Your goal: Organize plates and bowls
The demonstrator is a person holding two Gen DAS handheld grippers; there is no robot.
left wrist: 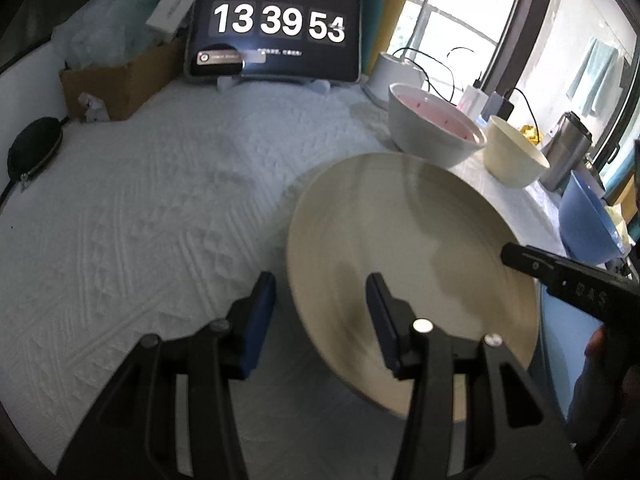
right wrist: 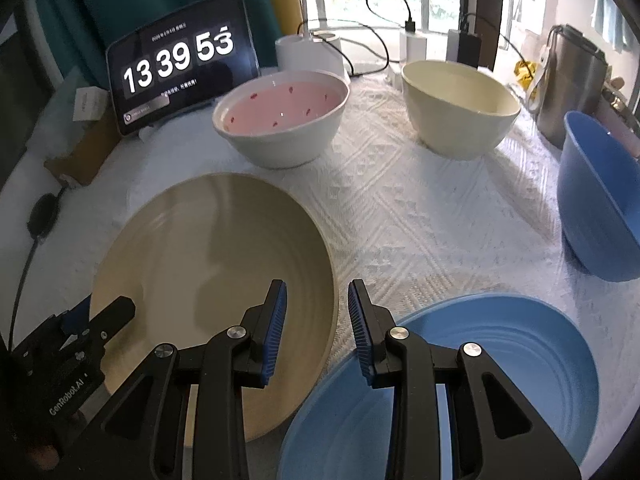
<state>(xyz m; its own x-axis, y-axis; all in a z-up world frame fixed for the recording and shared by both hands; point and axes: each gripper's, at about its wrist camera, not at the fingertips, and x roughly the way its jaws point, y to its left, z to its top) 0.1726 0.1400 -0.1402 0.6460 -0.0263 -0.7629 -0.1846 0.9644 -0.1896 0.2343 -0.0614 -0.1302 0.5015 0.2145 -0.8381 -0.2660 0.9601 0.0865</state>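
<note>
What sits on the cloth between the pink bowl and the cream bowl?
Nothing: in the right wrist view only bare white cloth shows between the pink bowl and the cream bowl. They stand apart, side by side.

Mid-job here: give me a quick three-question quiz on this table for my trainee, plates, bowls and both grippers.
1. How many bowls stand on the cloth?
2. True or false: the blue plate is stacked on the beige plate.
3. Which edge of the beige plate does the left gripper straddle: A left, B right?

Key:
1. Three: pink bowl, cream bowl, blue bowl.
2. False; they lie side by side.
3. A; the right gripper straddles the right edge. Both are open.
</note>
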